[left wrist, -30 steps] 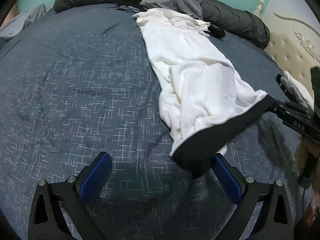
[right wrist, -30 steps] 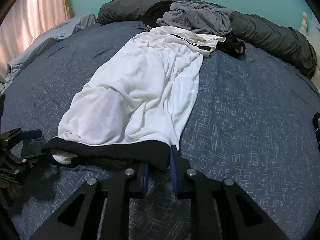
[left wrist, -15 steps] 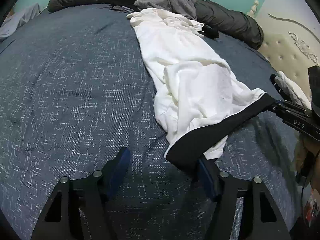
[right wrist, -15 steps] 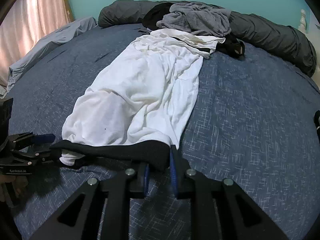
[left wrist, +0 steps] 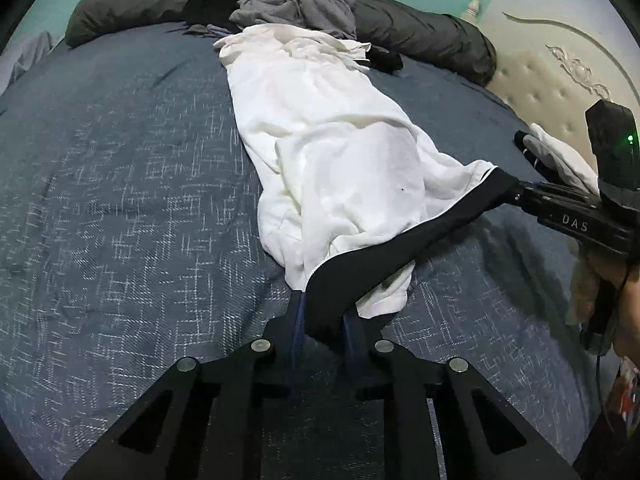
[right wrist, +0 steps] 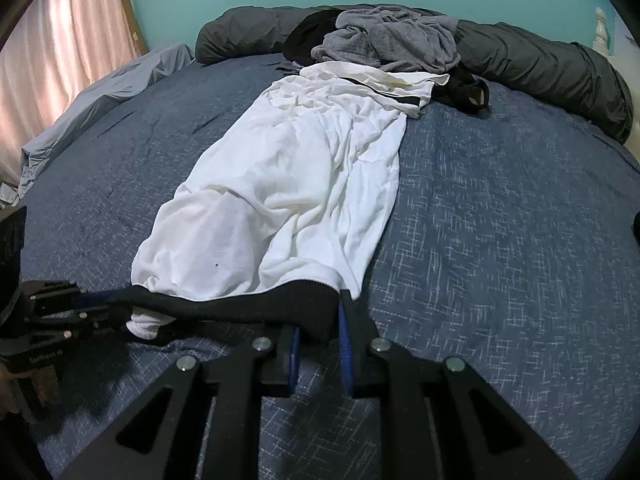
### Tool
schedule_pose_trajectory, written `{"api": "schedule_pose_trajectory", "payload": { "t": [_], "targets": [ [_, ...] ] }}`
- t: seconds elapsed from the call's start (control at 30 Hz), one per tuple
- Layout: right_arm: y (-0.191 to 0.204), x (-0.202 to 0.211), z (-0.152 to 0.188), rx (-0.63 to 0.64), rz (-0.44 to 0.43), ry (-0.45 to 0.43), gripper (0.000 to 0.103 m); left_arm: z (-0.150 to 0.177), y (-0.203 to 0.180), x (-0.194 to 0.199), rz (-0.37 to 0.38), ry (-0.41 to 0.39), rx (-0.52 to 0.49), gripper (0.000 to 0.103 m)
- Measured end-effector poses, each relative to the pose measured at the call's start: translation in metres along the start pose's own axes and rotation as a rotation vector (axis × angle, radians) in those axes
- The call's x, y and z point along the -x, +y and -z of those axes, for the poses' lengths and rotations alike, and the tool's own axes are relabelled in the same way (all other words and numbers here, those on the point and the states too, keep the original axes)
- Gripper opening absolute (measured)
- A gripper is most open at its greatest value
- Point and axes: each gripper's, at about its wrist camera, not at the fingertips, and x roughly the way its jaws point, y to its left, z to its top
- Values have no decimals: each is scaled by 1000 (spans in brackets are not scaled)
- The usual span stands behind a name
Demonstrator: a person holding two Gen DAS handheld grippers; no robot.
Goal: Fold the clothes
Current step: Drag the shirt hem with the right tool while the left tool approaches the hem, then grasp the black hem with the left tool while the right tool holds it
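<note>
"DAS" on the right claw (left wrist: 516,194) (white lettering)

The shirt (right wrist: 288,184) is soft, matt white cloth with a black knit hem (right wrist: 240,308). The bed (right wrist: 500,240) cover is rough woven blue fabric. The right tongs (right wrist: 318,344) are matt black plastic with blue pads (right wrist: 345,356) and metal screws.
</note>
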Motion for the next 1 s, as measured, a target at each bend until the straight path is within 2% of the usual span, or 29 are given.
{"api": "schedule_pose_trajectory", "payload": {
  "t": [0.37, 0.6, 0.7, 0.8, 0.87, 1.0],
  "targets": [
    [1, -2, 0, -14, -18, -7, 15, 14, 13, 1, 25, 6, 15, 19],
    [1, 0, 0, -24, -23, -13, 15, 12, 15, 7, 38, -1, 16, 11],
    [6, 11, -4, -6, -29, -30, 11, 4, 17, 30, 30, -38, 8, 6],
    [11, 29, -14, -9, -49, -52, 5, -4, 18, 54, 22, -77, -1, 6],
    [18, 48, -24, -3, -48, -79, 4, -9, 19, 69, 16, -103, -6, 6],
    [35, 95, -49, 13, -44, -151, 4, -40, -1, 117, -4, -183, -54, 6]
  ]
}}
